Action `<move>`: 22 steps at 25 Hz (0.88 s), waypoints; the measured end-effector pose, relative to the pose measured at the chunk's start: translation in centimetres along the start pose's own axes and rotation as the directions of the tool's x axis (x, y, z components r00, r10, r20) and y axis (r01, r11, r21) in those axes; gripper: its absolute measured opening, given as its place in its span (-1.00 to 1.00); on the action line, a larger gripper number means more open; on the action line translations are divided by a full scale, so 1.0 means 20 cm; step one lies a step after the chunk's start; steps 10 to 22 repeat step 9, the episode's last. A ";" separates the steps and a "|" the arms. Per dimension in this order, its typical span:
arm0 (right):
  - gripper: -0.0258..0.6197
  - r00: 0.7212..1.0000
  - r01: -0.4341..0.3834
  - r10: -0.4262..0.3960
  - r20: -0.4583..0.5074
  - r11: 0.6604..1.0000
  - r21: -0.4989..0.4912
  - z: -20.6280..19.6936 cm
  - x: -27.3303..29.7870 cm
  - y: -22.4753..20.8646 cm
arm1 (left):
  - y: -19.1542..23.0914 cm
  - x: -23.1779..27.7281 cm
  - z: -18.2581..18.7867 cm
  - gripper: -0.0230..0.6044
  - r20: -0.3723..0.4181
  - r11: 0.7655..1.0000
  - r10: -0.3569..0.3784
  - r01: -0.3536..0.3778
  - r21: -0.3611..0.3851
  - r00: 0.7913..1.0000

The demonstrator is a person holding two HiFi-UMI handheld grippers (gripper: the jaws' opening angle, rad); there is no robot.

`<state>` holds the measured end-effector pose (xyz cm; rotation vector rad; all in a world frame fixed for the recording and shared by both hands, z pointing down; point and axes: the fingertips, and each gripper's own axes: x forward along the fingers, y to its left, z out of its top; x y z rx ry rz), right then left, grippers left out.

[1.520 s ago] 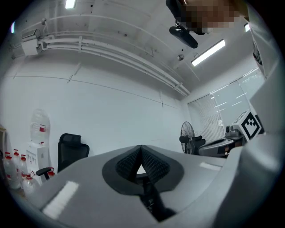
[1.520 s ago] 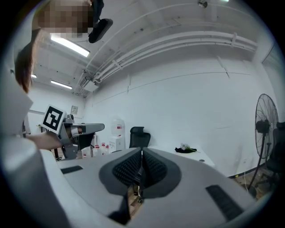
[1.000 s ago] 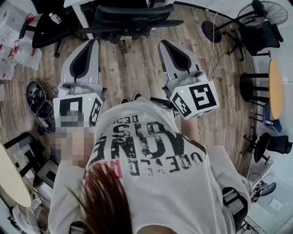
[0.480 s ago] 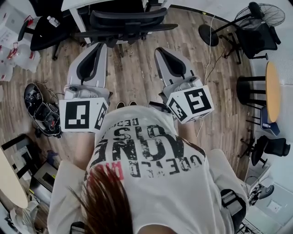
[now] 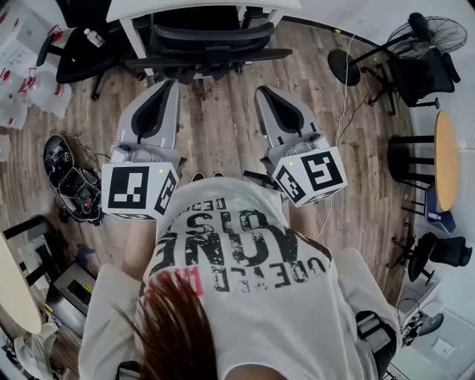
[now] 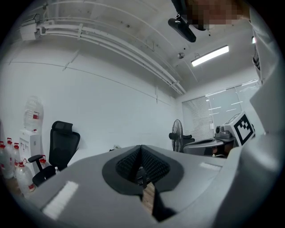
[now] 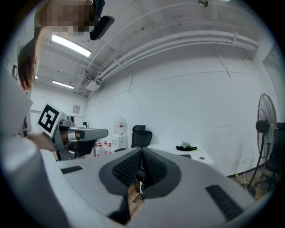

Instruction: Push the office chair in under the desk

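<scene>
Office chair [image 5: 211, 41], black, stands ahead of me with its backrest toward me, at the near edge of the white worktop [image 5: 185, 7]. I cannot tell how far its seat already reaches under. Nearest to me, my left hand-held gripper [image 5: 168, 86] and right hand-held gripper [image 5: 264, 92] are each pressed together with nothing between the jaws. They are side by side over the wooden floor [image 5: 223, 126], roughly level, pointing at the chair and near it but not touching it. I judge the chair fairly heavy yet willing to roll on this hard floor, and likely to swivel if pushed off-centre. Its back panel may flex, so I would set both closed tips against the stiff upper frame of the backrest. With one tip on each side of the middle, an even push should send it straight under.
</scene>
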<state>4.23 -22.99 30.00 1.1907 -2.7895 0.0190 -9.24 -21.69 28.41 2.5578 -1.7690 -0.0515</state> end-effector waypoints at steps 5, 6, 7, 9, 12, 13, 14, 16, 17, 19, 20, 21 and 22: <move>-0.86 1.000 -0.004 0.004 0.008 1.000 0.000 0.01 0.01 -0.01 | 0.00 0.02 0.01 -0.89 0.003 1.000 -0.008 0.008 -0.005 1.000; -0.86 1.000 -0.006 0.006 0.009 1.000 0.000 0.01 0.02 -0.01 | 0.00 0.01 0.01 -0.89 0.002 1.000 -0.006 0.006 -0.008 1.000; -0.86 1.000 -0.008 0.008 0.010 1.000 -0.001 0.01 0.02 -0.01 | 0.01 0.01 0.01 -0.89 0.002 1.000 -0.003 0.003 -0.011 1.000; -0.86 1.000 -0.013 0.013 0.012 1.000 -0.001 0.01 0.03 0.00 | 0.02 0.01 0.01 -0.89 0.001 1.000 0.006 -0.006 -0.019 1.000; -0.86 1.000 -0.013 0.013 0.012 1.000 -0.001 0.01 0.03 0.00 | 0.02 0.01 0.01 -0.89 0.001 1.000 0.006 -0.006 -0.019 1.000; -0.86 1.000 -0.013 0.013 0.012 1.000 -0.001 0.01 0.03 0.00 | 0.02 0.01 0.01 -0.89 0.001 1.000 0.006 -0.006 -0.019 1.000; -0.86 1.000 -0.013 0.013 0.012 1.000 -0.001 0.01 0.03 0.00 | 0.02 0.01 0.01 -0.89 0.001 1.000 0.006 -0.006 -0.019 1.000; -0.86 1.000 -0.013 0.013 0.012 1.000 -0.001 0.01 0.03 0.00 | 0.02 0.01 0.01 -0.89 0.001 1.000 0.006 -0.006 -0.019 1.000; -0.86 1.000 -0.013 0.013 0.012 1.000 -0.001 0.01 0.03 0.00 | 0.02 0.01 0.01 -0.89 0.001 1.000 0.006 -0.006 -0.019 1.000; -0.86 1.000 -0.013 0.013 0.012 1.000 -0.001 0.01 0.03 0.00 | 0.02 0.01 0.01 -0.89 0.001 1.000 0.006 -0.006 -0.019 1.000; -0.86 1.000 -0.013 0.013 0.012 1.000 -0.001 0.01 0.03 0.00 | 0.02 0.01 0.01 -0.89 0.001 1.000 0.006 -0.006 -0.019 1.000; -0.86 1.000 -0.013 0.013 0.012 1.000 -0.001 0.01 0.03 0.00 | 0.02 0.01 0.01 -0.89 0.001 1.000 0.006 -0.006 -0.019 1.000; -0.86 1.000 -0.013 0.013 0.012 1.000 -0.001 0.01 0.03 0.00 | 0.02 0.01 0.01 -0.89 0.001 1.000 0.006 -0.006 -0.019 1.000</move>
